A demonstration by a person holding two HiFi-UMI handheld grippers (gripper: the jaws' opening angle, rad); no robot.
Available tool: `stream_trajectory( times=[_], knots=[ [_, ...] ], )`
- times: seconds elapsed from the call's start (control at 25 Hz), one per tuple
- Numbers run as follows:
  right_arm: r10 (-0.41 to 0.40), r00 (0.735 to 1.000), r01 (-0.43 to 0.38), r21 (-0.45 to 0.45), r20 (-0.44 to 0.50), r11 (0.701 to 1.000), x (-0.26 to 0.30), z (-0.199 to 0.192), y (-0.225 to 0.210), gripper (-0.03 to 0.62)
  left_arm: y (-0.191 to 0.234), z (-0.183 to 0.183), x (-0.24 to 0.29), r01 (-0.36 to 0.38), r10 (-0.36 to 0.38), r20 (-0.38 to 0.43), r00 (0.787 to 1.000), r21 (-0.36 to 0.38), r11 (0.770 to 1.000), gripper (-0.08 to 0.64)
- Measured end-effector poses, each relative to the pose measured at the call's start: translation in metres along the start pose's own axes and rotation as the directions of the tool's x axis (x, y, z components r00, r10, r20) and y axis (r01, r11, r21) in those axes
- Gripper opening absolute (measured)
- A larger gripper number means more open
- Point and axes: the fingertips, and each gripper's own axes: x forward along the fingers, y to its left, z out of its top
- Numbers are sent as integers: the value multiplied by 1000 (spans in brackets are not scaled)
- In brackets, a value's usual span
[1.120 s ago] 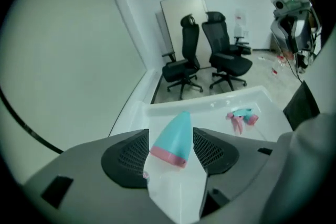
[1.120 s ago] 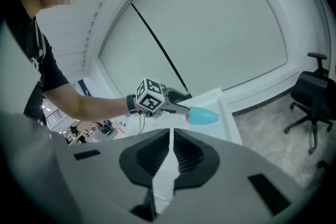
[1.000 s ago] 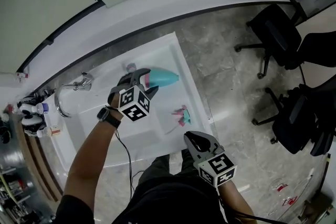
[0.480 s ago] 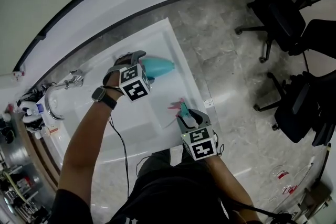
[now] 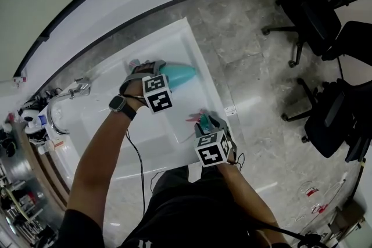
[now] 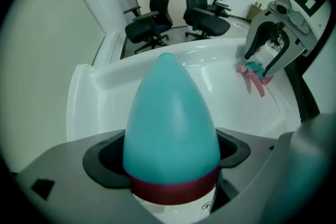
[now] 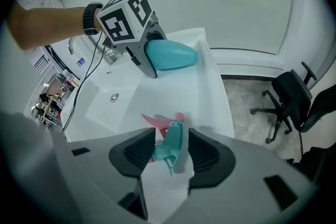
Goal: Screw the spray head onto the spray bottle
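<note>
Spray bottle [image 5: 180,74] lies teal end toward chairs [image 5: 308,14] — left tool [image 5: 146,71] just opened astride it, right tool [image 5: 208,124] likewise astride spray head [image 7: 173,141].

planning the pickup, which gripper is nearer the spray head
Right. The right gripper straddles the spray head, jaws just opened, not gripping. The left gripper is across the sink, jaws just opened around the bottle.
</note>
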Motion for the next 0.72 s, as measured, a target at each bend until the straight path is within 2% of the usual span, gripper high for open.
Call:
stream_trajectory(
  times=[0.2, 0.36, 0.52, 0.72],
  knots=[
    [-23, 998, 21, -33, -59, 999, 11, -2, 1, 170, 1, -4, 2, 26, -26, -5, 1000, -59, 998, 436],
    [-17, 996, 12, -61, -91, 998, 14, -3, 6, 169, 0, -2, 4, 36, -38, -34, 999, -55, 998, 436],
    [9, 995, -14, -51, -96, 999, 13, -3, 7, 157, 2, -3, 4, 34, -35, -27, 999, -43, 998, 436],
    [25, 998, -28, -47, -63, 999, 5, 1, 8, 153, 3, -8, 0, 11, -10, 10, 1000, -81, 997, 437]
  ],
)
